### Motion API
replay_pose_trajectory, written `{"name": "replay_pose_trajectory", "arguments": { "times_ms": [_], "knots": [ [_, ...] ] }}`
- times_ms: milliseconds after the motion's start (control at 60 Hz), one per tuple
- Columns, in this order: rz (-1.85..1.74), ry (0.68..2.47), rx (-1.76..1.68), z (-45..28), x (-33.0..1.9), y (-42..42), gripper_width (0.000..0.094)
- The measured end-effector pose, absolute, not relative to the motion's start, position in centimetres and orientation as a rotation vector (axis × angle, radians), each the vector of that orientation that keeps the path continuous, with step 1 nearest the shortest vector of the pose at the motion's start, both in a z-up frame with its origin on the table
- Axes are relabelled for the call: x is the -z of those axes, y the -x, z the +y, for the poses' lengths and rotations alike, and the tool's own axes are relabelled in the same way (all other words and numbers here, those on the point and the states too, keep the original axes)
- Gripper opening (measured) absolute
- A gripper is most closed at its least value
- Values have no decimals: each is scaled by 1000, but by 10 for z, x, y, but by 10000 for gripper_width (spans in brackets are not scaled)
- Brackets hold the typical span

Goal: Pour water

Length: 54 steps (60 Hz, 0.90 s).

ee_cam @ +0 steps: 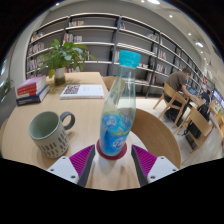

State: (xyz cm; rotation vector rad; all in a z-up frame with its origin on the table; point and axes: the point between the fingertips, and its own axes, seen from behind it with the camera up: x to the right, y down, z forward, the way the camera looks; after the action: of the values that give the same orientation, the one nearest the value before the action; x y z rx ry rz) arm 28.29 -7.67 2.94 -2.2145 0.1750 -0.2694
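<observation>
Magenta pads on my fingers (113, 160) press against both sides of the bottle's (117, 110) red base, so my fingers are closed on it and hold it upright, tilted a little to one side. Clear plastic forms its body, with a blue picture label low down and a light blue cap on top. To the left of the bottle a grey-green ribbed mug (47, 133) stands on the pale wooden surface (80, 125), its handle turned toward the bottle, near but not touching. Beyond the mug lie a stack of books (31, 90) with a red cover, an open magazine (82, 90), and a leafy plant (62, 55) in a pot. Bookshelves (110, 40) line the far wall. To the right, well apart, wooden chairs (175, 100) stand around another table where a person (207, 100) sits.
</observation>
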Motion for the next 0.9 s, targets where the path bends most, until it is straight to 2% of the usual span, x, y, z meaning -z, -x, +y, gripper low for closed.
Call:
{"name": "replay_pose_trajectory", "arguments": {
  "times_ms": [167,367,683,900],
  "knots": [
    [159,2322,256,-149,-16,-233,725],
    [104,2343,129,-212,-40,-121,728],
    [41,2139,0,-236,-164,11,727],
    [-14,2044,-15,-240,-225,58,724]
  ]
}}
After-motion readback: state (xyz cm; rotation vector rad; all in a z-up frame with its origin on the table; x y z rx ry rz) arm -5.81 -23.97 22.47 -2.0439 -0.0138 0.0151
